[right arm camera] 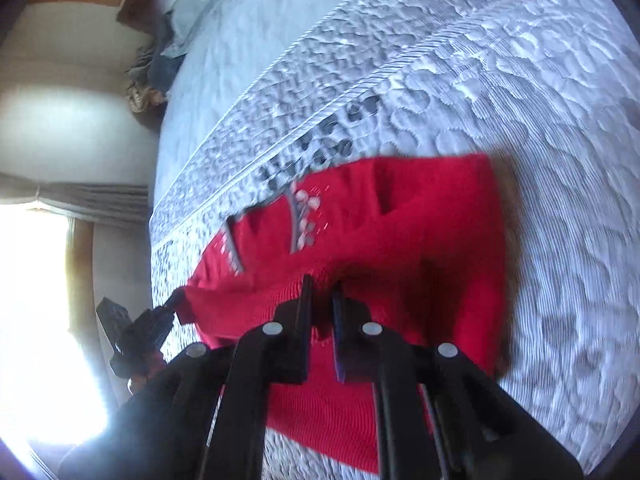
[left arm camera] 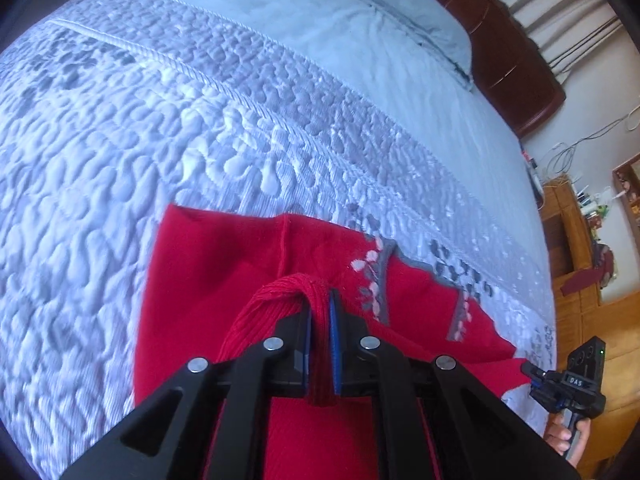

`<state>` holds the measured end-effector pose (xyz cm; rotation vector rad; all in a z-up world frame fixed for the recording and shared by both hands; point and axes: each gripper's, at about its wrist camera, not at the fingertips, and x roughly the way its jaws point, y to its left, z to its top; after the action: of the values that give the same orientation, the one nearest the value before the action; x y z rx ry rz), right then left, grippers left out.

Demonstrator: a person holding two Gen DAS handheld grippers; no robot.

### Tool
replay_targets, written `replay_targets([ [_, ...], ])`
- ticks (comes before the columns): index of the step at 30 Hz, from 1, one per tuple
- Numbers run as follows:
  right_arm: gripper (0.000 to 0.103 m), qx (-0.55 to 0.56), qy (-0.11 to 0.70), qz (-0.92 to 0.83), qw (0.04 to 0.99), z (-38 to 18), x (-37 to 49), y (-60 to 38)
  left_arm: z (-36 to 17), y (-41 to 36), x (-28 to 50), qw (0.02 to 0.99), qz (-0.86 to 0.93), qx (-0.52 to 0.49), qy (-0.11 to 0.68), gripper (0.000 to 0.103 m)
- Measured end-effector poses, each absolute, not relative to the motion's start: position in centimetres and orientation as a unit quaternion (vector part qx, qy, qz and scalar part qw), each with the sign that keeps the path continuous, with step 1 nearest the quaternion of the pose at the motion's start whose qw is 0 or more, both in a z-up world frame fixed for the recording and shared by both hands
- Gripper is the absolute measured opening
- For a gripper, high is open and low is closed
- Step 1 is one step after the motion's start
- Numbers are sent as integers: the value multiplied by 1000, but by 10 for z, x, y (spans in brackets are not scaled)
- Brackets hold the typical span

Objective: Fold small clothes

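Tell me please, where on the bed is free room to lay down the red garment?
The quilted bedspread is bare between the red knitted garment and the corded seam, and also beyond it up to the pillow. It is crowded only near the bed's edge, where the left gripper and the right gripper pinch the garment.

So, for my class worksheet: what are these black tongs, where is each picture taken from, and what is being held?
No robot here: a person holds hand-held black tongs in each hand, each with a camera looking along its fingers. One picture looks from the left tongs, the other from the right tongs. Both are shut on the ribbed edge of a small red knitted garment with pink-and-grey embroidery, held over a bed's white quilted bedspread. The left view also shows the right hand.
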<state>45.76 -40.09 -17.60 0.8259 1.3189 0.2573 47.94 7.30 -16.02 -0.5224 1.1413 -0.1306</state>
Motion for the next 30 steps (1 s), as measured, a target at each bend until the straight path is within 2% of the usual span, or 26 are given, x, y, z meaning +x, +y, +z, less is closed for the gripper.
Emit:
replay_targets([
  [1,18,372,593,101,707,-179,461,-404,-167,72,486,803,-54,-238,544,9],
  [2,38,368,591,82,713,-181,464,-409,-172,73,490,798,-53,-237,552,12],
  [3,48,366,586,77,719,-181,464,-413,-175,76,492,792,-55,-241,559,13],
  [4,47,364,581,81,724,-181,465,-414,-177,80,493,787,-63,-247,561,15],
  [5,40,362,579,91,725,-180,464,-416,-176,84,491,788,-73,-252,557,20],
  [6,39,359,578,101,726,-179,462,-417,-173,88,489,794,-72,-249,550,34],
  [7,38,353,577,106,729,-177,459,-417,-167,93,484,805,-64,-241,538,41],
  [8,38,344,578,111,732,-175,455,-416,-161,98,479,815,-60,-232,527,43],
  [13,39,271,601,138,740,-167,423,-404,-149,113,441,824,-67,-184,532,45],
  [17,50,221,616,152,741,-169,377,-393,-161,117,388,814,-70,-143,559,45],
  [19,51,201,626,164,735,-173,348,-386,-171,118,357,804,-76,-132,575,46],
  [22,51,205,636,169,725,-181,316,-386,-180,119,327,792,-91,-149,585,46],
  [24,51,202,646,166,717,-187,302,-386,-183,117,320,788,-94,-162,587,52],
  [25,49,201,648,165,716,-189,300,-385,-184,113,319,792,-90,-154,583,55],
  [27,30,202,651,164,713,-190,297,-383,-184,107,323,793,-85,-151,584,55],
  [28,12,203,652,166,712,-188,296,-382,-184,104,325,792,-87,-153,584,48],
  [29,7,204,651,165,713,-185,296,-383,-185,100,328,788,-90,-155,590,21],
  [30,6,202,652,162,713,-181,293,-384,-187,98,329,780,-92,-161,597,19],
])
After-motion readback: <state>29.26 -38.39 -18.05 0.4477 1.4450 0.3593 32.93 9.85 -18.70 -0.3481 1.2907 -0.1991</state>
